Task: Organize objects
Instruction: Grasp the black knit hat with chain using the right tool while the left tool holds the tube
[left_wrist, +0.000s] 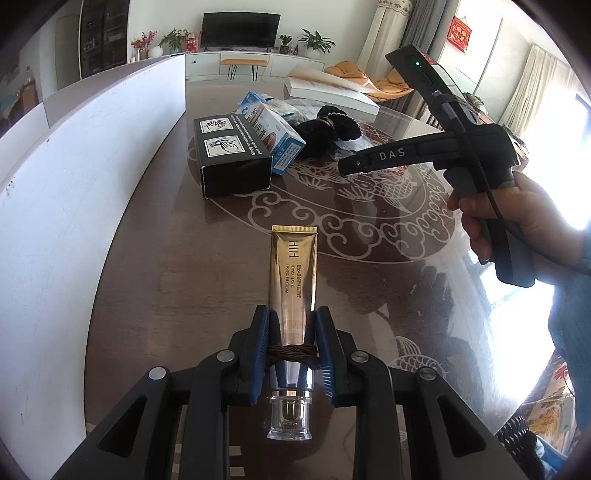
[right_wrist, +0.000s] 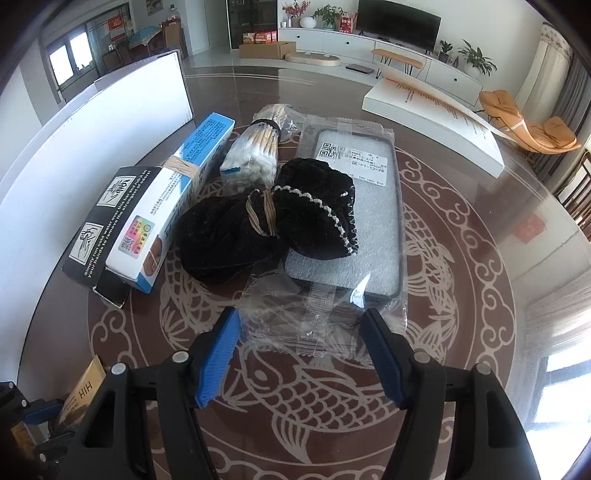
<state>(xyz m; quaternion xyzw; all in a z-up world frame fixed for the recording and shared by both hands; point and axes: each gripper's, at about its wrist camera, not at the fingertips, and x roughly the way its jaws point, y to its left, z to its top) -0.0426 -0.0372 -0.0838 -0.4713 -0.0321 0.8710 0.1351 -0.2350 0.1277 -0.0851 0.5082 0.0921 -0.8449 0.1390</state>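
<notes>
The left gripper is clamped on a gold cream tube, its blue pads pressed to the tube's sides just above the clear cap, which points back toward the handle. The right gripper has its jaws apart with nothing between them, hovering at the near edge of a phone case in a clear wrapper. A black velvet scrunchie, banded at its middle, lies partly on that wrapper. Left of it lie a blue and white box and a black box, with cotton swabs beyond. Far right on the glass-topped table lies a white book.
</notes>
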